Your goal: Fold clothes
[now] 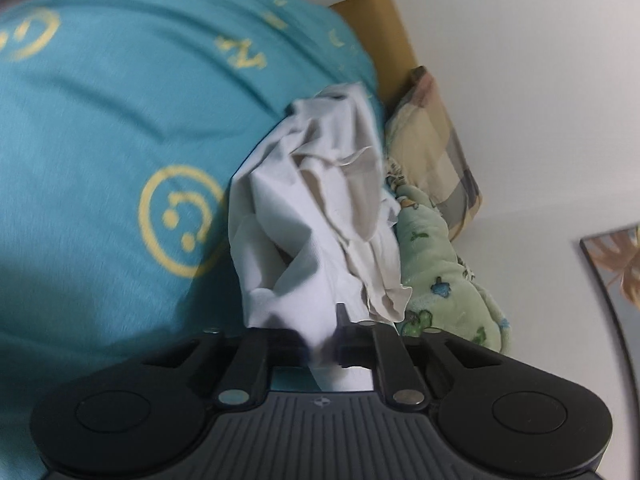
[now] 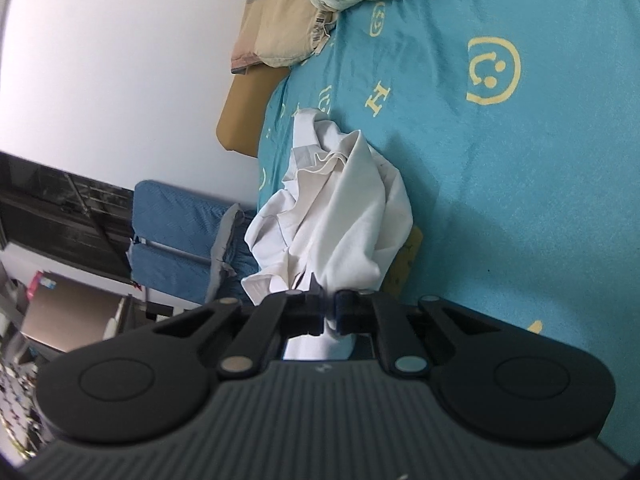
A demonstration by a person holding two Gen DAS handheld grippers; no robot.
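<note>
One white garment (image 1: pixel 316 216) is bunched up in a long lump; its long way runs from the fingers out toward the pillows at the head of the bed; it is not flat at all, just folds and wrinkles. It hangs over the blue bedsheet (image 1: pixel 100 120) with yellow smiley faces, and its far end looks to touch the sheet near the bed's edge, though I cannot tell for sure.

The left gripper (image 1: pixel 320 344) has its fingers pressed together on one near end of the garment; white cloth pokes out behind them. The right gripper (image 2: pixel 329 312) pinches the garment (image 2: pixel 340 220) the same way; its fingers are squeezed on a bit of white cloth, and more cloth shows below them.

There are two soft things at the head of the bed: one checked pillow (image 1: pixel 436 148) and one green fuzzy blanket (image 1: pixel 444 280) rolled up beside it. A tan headboard (image 2: pixel 248 112) stands against the white wall. One blue folding chair (image 2: pixel 180 232) sits beside the bed.
</note>
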